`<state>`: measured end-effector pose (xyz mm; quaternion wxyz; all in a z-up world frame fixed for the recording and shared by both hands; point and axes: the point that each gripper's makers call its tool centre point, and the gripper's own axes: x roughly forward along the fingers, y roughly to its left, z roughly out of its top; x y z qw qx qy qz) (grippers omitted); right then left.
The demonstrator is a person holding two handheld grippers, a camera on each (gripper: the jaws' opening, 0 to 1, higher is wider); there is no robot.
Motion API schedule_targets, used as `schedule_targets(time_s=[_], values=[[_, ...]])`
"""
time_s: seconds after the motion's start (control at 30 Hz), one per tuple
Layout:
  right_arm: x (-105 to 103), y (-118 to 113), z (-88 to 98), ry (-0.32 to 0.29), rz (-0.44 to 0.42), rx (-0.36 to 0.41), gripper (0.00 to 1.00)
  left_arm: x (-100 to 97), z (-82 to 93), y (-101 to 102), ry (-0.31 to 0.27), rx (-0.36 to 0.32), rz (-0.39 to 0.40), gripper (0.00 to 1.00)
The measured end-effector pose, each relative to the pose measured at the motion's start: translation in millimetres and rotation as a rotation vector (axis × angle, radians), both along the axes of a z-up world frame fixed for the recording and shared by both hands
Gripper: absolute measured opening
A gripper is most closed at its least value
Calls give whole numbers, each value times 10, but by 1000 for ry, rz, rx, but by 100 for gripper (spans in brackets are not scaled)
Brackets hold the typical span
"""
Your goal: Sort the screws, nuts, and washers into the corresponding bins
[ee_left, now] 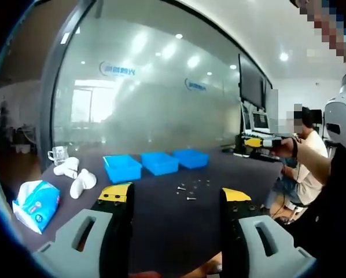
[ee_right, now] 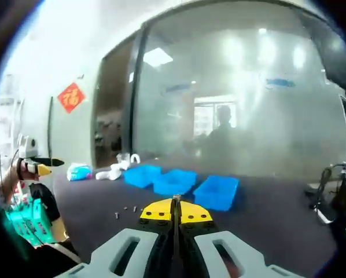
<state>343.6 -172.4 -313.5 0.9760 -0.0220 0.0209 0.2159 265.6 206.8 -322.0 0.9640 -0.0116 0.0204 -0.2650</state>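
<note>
Three blue bins (ee_left: pixel 122 167) (ee_left: pixel 160 163) (ee_left: pixel 191 157) stand in a row on the dark table (ee_left: pixel 161 226). Several small screws, nuts and washers (ee_left: pixel 190 188) lie scattered just in front of them. My left gripper (ee_left: pixel 176 197) is open, with nothing between its yellow-tipped jaws, and is well short of the parts. In the right gripper view the bins (ee_right: pixel 174 180) sit beyond my right gripper (ee_right: pixel 176 211), which is shut with its jaws pressed together. The loose parts (ee_right: pixel 127 209) lie to its left.
A tissue pack (ee_left: pixel 37 202), white rounded objects (ee_left: pixel 74 174) and a glass mug (ee_left: pixel 58 154) sit at the table's left end. A seated person's hand holds another yellow-tipped gripper (ee_left: pixel 260 142) at the right, near monitors (ee_left: pixel 253 87). A glass wall (ee_left: pixel 150 98) runs behind the table.
</note>
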Motion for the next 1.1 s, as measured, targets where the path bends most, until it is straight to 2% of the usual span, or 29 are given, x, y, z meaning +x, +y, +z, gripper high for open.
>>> schedule_targets(time_s=[0.1,0.2,0.33,0.43,0.67,0.77,0.87,1.1], values=[[-81,-101,45,-37,-62,67,0,7,28,20,-7,-7,14,55],[-89,-156,1,-13,-85,123,0,14,36,29,-9,-10,20,55],[-2,-185,46,-35,-107,138,0,22,23,29,-5,-2,22,55],[127,-181,96,-65,-126,86,0,12,41,21,-8,-13,19,55],[619,-93,191,-85,-134,111,0,24,95,-19,-23,-27,10,55],[819,-17,187,-41,-102,166,0,20,80,-42,-21,-20,5,55],[1067,10,238,-36,-101,182,0,9,63,-58,-19,-15,1,55],[1674,160,241,-8,-119,72,0,-25,36,-44,-16,-27,5,55]])
